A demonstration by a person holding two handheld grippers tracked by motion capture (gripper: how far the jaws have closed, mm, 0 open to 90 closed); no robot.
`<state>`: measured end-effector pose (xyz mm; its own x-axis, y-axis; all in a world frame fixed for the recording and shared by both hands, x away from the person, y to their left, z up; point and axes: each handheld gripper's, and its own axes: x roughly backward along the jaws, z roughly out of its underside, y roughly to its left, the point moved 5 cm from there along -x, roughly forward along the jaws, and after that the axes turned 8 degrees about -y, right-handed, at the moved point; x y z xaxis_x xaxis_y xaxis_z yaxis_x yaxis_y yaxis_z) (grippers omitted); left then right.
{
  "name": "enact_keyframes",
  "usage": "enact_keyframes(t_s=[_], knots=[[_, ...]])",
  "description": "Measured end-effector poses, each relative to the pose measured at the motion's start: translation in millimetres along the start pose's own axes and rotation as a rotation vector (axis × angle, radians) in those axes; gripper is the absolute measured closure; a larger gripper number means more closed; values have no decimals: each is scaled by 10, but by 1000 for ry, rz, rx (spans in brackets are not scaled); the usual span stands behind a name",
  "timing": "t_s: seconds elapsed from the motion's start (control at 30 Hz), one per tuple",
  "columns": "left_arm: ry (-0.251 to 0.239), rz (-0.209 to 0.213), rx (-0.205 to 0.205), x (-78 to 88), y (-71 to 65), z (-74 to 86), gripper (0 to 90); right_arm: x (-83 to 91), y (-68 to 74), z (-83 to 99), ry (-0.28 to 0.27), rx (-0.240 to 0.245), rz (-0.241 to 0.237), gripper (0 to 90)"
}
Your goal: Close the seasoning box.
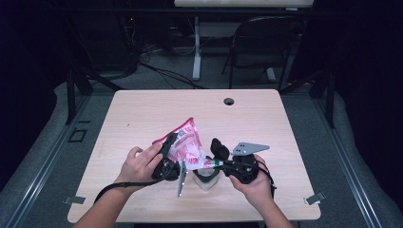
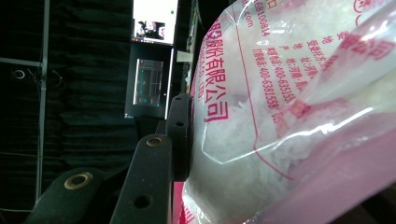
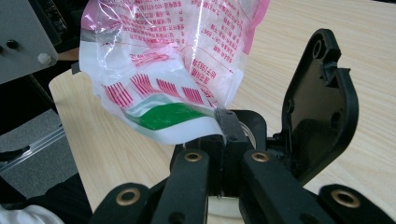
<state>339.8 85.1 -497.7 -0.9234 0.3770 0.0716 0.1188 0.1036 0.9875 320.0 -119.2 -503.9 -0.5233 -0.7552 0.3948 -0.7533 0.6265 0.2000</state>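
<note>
Above table point(image 1: 142, 114), bag point(image 1: 185, 142) clamped between left point(image 1: 167, 156) and right hand-held gripper point(image 1: 219, 163).

This looks like a lab or recording studio. A plain wooden desk point(image 1: 142, 114) with a cable hole point(image 1: 229, 101) stands on grey carpet point(image 1: 43, 156), ringed by black curtains point(image 1: 28, 42). At the top of the frame are a folding chair point(image 1: 266, 42) and loose cables point(image 1: 161, 71). Lit monitors point(image 2: 152, 21) glow at the upper left of the left gripper view.

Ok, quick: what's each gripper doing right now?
Left gripper: shut on the bag.
Right gripper: shut on the bag's bottom edge.
</note>
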Motion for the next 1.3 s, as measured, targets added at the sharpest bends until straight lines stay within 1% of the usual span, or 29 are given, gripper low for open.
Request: enact_keyframes(t_s=[0.67,0.77,1.1,1.2,1.3], knots=[[-1,0,-6,2,13,-22,700,9,-7,4,2,-2,0,900],[-4,1,1,2,11,-24,700,8,-8,7,4,-1,0,900],[-3,4,0,2,12,-27,700,0,-7,13,1,-5,2,900],[-7,-1,-9,1,25,-33,700,-2,-8,13,0,-5,2,900],[-4,-1,-7,4,24,-37,700,-4,-10,17,3,-4,3,900]])
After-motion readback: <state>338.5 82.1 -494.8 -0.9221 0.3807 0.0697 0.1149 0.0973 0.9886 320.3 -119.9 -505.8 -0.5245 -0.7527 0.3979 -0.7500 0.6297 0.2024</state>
